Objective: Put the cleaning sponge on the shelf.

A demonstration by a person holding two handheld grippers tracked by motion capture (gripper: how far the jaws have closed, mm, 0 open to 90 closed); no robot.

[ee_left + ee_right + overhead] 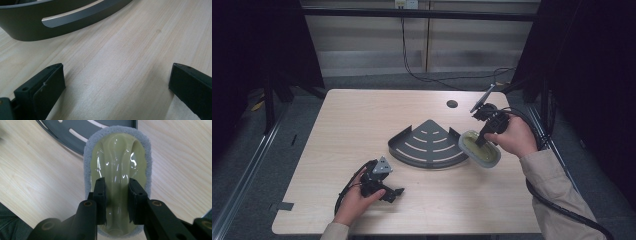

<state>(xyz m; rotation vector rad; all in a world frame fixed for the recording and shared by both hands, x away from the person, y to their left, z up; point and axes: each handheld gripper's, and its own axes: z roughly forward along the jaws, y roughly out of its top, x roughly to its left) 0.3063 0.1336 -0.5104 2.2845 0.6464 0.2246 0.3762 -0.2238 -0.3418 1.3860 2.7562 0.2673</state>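
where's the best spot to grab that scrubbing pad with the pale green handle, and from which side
Grip the raised ridge running along the middle of the scrubbing pad, from above, jaws closing across its narrow width. The ridge stands proud of the pale green top and the grey scrub edge rings it, so it looks like the natural handle. The right hand-held gripper already straddles it that way, beside the dark slotted tray.

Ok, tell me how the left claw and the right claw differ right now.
The left claw is wide open with nothing in it; the right claw is shut on the handle ridge of the scrubbing pad. The left rests low on the table; the right points down beside the dark shelf tray. Both are black and hand-held.
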